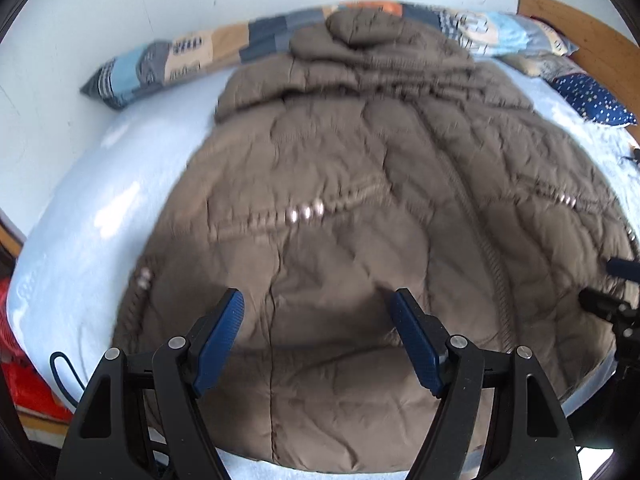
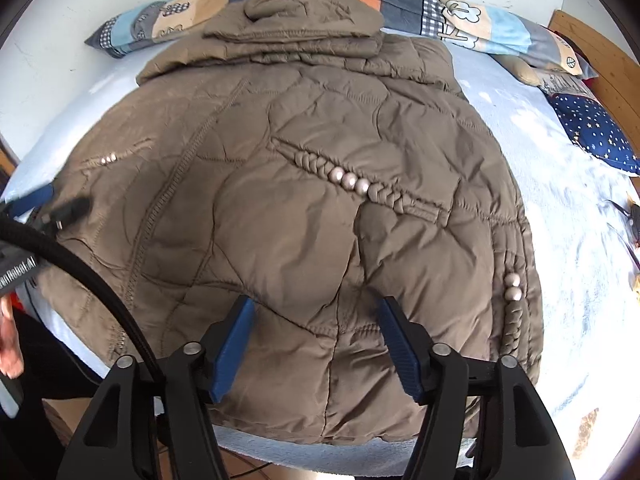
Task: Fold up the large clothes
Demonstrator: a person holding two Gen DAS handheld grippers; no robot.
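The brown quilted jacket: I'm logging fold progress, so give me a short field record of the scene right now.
garment: brown quilted jacket, spread flat, front up
surface: light blue bed sheet
hood: bunched at the far end, by the patchwork pillow
fold state: body unfolded
left tongs: open, above the near hem, gripping nothing
right tongs: open, above the near hem, gripping nothing
other: star-print navy pillow

jacket (image 1: 360, 208): motion-blurred, left wrist view | right gripper (image 1: 612, 304): cut off at edge
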